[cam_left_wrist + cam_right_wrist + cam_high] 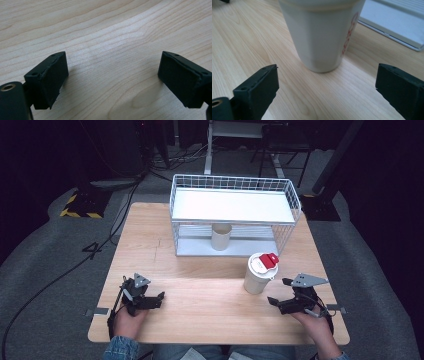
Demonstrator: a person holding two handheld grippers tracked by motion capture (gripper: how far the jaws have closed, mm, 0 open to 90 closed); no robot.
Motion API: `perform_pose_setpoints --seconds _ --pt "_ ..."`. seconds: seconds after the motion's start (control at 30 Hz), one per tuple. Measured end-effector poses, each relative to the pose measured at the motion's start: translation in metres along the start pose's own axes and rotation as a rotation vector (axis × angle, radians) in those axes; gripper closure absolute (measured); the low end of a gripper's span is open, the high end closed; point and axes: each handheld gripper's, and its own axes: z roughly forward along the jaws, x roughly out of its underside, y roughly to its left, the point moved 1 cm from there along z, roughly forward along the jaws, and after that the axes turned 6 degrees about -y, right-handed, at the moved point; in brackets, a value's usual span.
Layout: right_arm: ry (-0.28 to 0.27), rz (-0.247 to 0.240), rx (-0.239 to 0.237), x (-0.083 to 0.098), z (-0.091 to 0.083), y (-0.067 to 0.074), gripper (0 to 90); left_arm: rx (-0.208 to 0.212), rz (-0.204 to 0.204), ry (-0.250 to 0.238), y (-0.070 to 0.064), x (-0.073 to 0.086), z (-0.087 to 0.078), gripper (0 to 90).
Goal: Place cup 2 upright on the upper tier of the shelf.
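A white paper cup [259, 275] with a red and white lid stands upright on the wooden table [200, 270], right of centre. In the right gripper view the cup [322, 37] is just ahead of my right gripper [327, 90], whose jaws are open and apart from it. From above, the right gripper [280, 291] sits just right of the cup, pointing toward it. At the table's front left my left gripper [159, 300] rests low, open, with bare wood between its jaws [112, 80]. A second, lidless paper cup [221, 236] stands on the lower shelf of the wire rack.
A white wire rack [235, 215] with a flat upper shelf stands at the back centre of the table. The edge of its base [392, 27] shows behind the cup in the right gripper view. Dark floor with cables surrounds the table.
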Motion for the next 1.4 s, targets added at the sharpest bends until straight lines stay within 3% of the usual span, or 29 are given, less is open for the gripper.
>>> perform_pose_setpoints --seconds 0.43,1.4 --pt "-0.129 -0.029 0.008 -0.015 0.022 0.008 4.0 -0.019 -0.013 0.002 -0.002 0.001 -0.002 10.0" --pt "-0.213 0.012 0.005 -0.018 0.059 0.006 4.3 -0.026 -0.020 0.001 -0.004 0.004 -0.005 10.1"
